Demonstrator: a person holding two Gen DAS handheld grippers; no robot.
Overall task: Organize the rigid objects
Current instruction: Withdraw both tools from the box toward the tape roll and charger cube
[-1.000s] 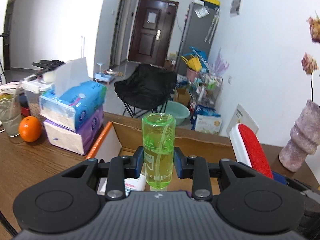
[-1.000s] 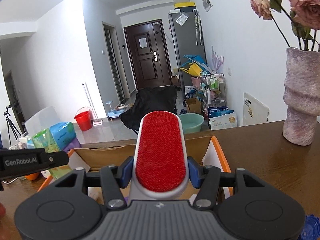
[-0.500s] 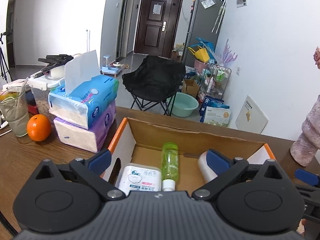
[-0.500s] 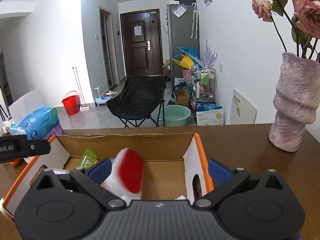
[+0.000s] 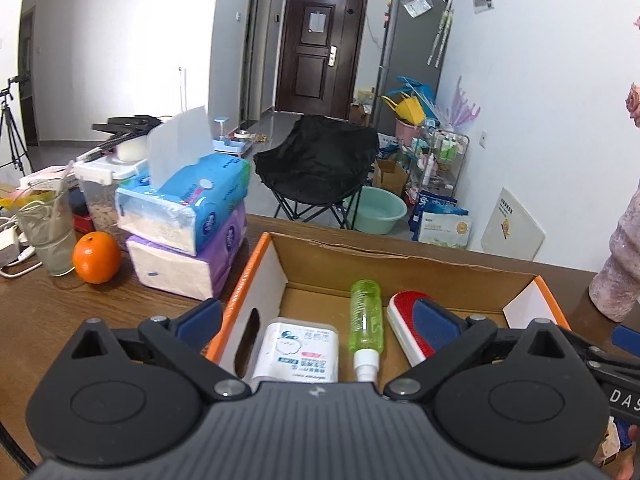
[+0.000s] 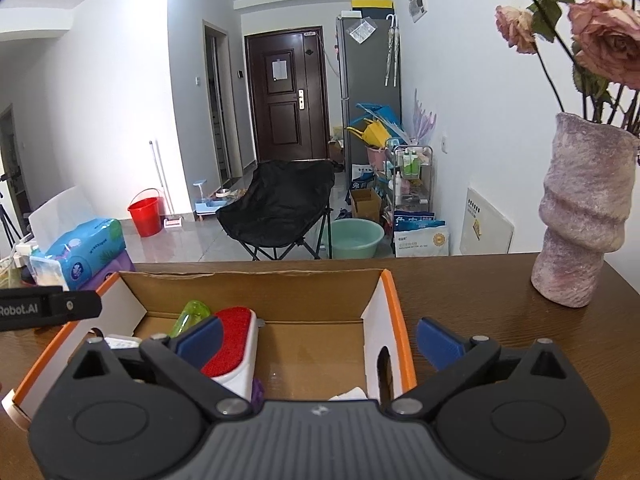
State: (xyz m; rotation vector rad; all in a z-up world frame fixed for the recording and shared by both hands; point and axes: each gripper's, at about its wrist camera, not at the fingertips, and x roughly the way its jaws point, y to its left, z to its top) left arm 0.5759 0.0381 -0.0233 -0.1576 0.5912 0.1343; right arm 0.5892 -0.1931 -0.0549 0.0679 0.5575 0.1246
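An open cardboard box [image 5: 256,268] with orange edges sits on the brown table. Inside it lie a green spray bottle [image 5: 365,316], a red and white lint brush [image 5: 404,312] and a white wipes pack [image 5: 298,350]. My left gripper [image 5: 318,318] hangs open over the box's near side, nothing between its blue pads. From the right wrist, the same box [image 6: 394,312] holds the lint brush [image 6: 234,344] and the bottle [image 6: 192,314] at its left. My right gripper [image 6: 318,338] is open and empty above the box's right half.
Stacked tissue packs [image 5: 188,224], an orange [image 5: 96,257] and a glass [image 5: 50,236] stand left of the box. A pinkish vase [image 6: 580,220] with dried roses stands on the table to the right. A black folding chair [image 6: 280,204] sits on the floor beyond the table.
Both grippers opened. The green bottle dropped from the left one and the lint brush from the right; both now lie in the box.
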